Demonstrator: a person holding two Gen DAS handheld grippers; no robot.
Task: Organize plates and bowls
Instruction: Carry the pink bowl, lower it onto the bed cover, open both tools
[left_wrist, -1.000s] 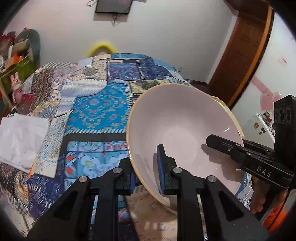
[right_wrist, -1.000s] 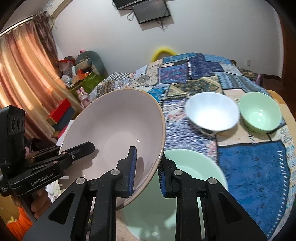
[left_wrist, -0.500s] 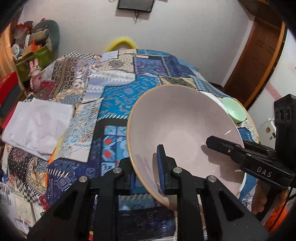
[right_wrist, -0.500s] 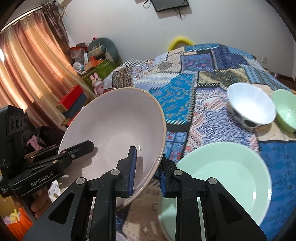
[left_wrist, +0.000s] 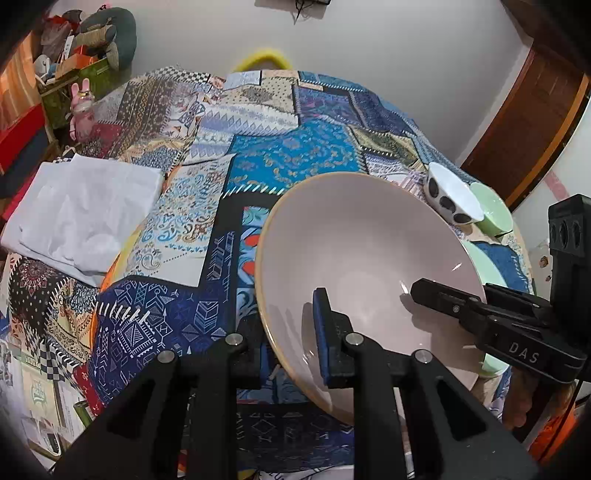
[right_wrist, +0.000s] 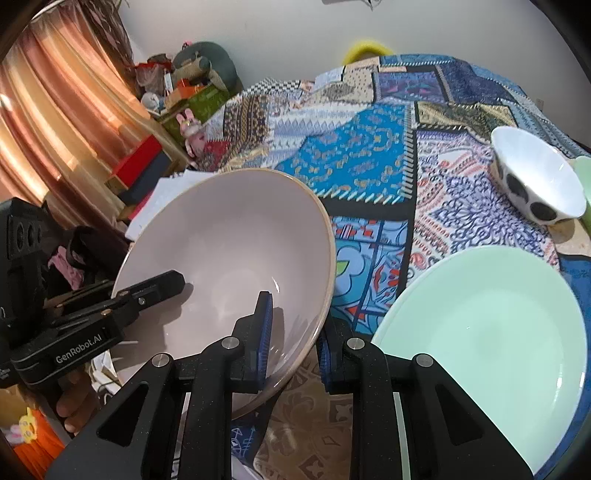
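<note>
A large pale pink bowl (left_wrist: 362, 254) with a tan rim hangs above the patchwork cloth, gripped from both sides. My left gripper (left_wrist: 291, 332) is shut on its near-left rim, one pad inside and one outside. My right gripper (right_wrist: 293, 332) is shut on the opposite rim of the pink bowl (right_wrist: 229, 251). Each gripper shows in the other's view, reaching into the bowl. A wide mint green plate (right_wrist: 487, 325) lies on the cloth just right of the pink bowl. Farther back sit a white bowl with black spots (right_wrist: 539, 181) and a small green bowl (left_wrist: 493, 206).
The table wears a blue patchwork cloth (left_wrist: 280, 162). A folded white cloth (left_wrist: 81, 210) lies at its left edge. Boxes, toys and a curtain (right_wrist: 55, 122) crowd the room's left side; a wooden door (left_wrist: 524, 122) stands at the right. A hand (right_wrist: 74, 406) holds the left gripper.
Both grippers have carried the pink bowl lower and leftward across the table. The green plate, once partly under the bowl, now lies fully exposed to its right. Grips are unchanged.
</note>
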